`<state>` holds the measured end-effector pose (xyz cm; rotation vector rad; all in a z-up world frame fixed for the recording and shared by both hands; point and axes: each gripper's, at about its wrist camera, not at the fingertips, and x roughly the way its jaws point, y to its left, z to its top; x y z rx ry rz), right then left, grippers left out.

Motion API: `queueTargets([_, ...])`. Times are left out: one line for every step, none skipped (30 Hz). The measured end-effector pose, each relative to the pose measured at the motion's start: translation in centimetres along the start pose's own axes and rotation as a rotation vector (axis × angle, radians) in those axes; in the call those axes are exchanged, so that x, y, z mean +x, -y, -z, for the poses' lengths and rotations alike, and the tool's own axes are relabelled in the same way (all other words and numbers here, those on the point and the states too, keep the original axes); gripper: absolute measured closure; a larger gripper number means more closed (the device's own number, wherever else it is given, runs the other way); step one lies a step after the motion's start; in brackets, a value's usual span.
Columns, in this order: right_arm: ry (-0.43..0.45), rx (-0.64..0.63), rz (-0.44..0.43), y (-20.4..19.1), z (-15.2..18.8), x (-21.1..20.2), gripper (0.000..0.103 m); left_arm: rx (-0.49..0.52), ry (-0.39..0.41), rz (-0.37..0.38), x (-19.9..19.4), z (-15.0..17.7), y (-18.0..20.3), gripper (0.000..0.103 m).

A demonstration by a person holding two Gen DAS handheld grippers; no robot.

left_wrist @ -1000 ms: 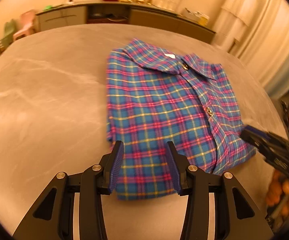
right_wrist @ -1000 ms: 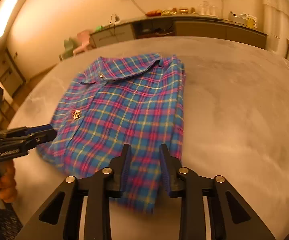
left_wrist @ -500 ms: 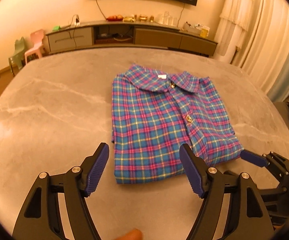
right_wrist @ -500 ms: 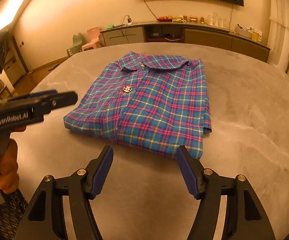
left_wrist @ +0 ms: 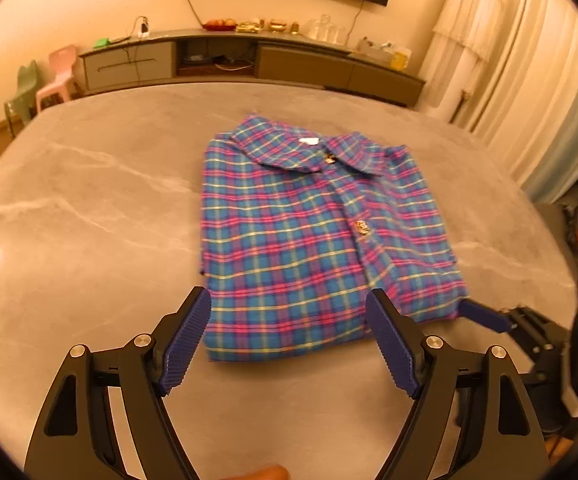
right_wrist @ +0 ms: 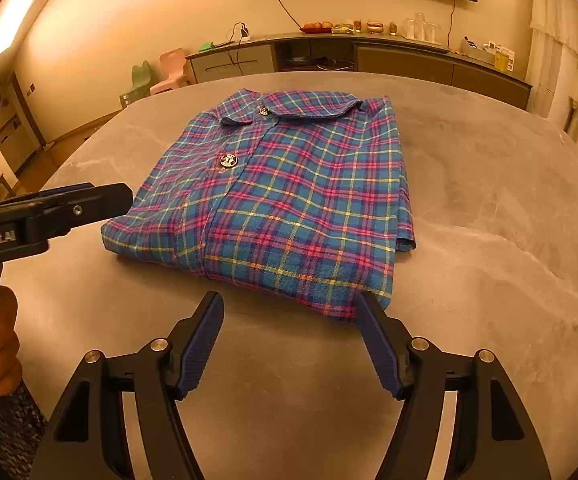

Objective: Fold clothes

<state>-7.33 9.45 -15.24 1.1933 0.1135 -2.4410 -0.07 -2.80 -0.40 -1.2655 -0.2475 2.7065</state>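
Grey marbled tabletop, warm lamplight, low sideboard along the far wall. Plaid shirt lies at mid-table, folded into a neat rectangle, collar up and buttoned. Soft, light cloth; layers likely to slide apart if lifted by one corner, so best taken at the thick folded near edge. Left gripper has just been opening, fingers wide, nothing between them. Right gripper likewise wide and empty, just short of the hem. Folding looks done.
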Motion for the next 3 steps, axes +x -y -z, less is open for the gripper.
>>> queueTargets([-0.001, 0.0, 0.0, -0.02, 0.03, 0.11, 0.033, 0.0, 0.004, 0.004, -0.04, 0.01, 0.05, 0.021])
queueTargets([-0.001, -0.001, 0.001, -0.03, 0.04, 0.17, 0.033, 0.003, 0.007, -0.002, -0.1, 0.01, 0.14, 0.021])
queueTargets([-0.001, -0.002, 0.002, -0.04, 0.06, 0.22, 0.033, 0.005, 0.011, -0.005, -0.16, 0.01, 0.22, 0.021])
